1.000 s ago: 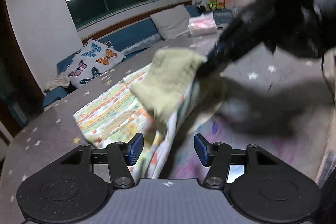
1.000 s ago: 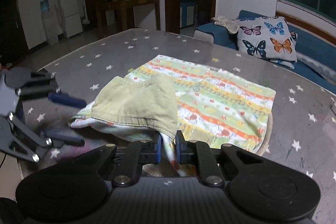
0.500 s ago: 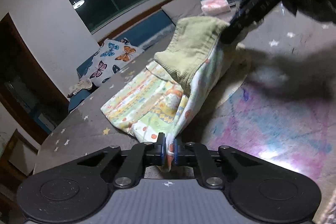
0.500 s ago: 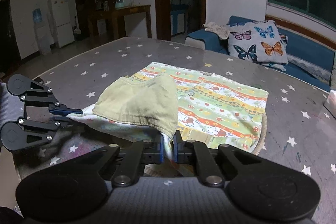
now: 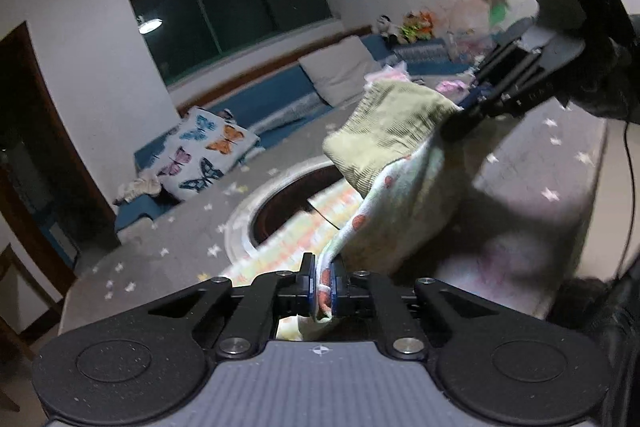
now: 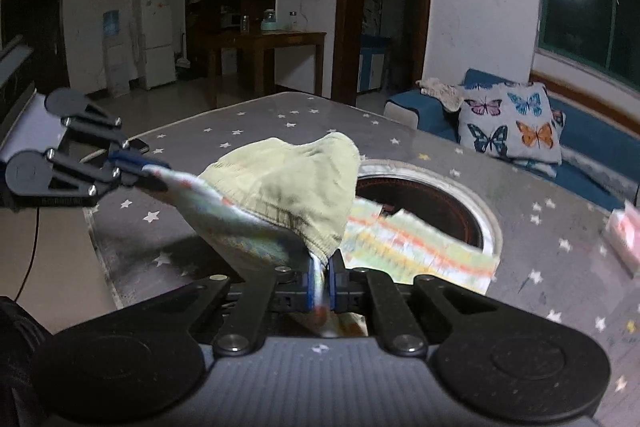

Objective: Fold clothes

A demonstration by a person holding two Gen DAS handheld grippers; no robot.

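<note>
My left gripper (image 5: 321, 285) and right gripper (image 6: 320, 285) pinch the garment (image 6: 280, 195), jaws closed; motion blurs its far edge, lower right.

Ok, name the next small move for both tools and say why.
Probably carry both tools forward over the table and lay the raised edge down. The left tool and right tool each pinch a corner of the shirt, whose far part lies on the table, with a green cloth draped over the lifted edge.
</note>
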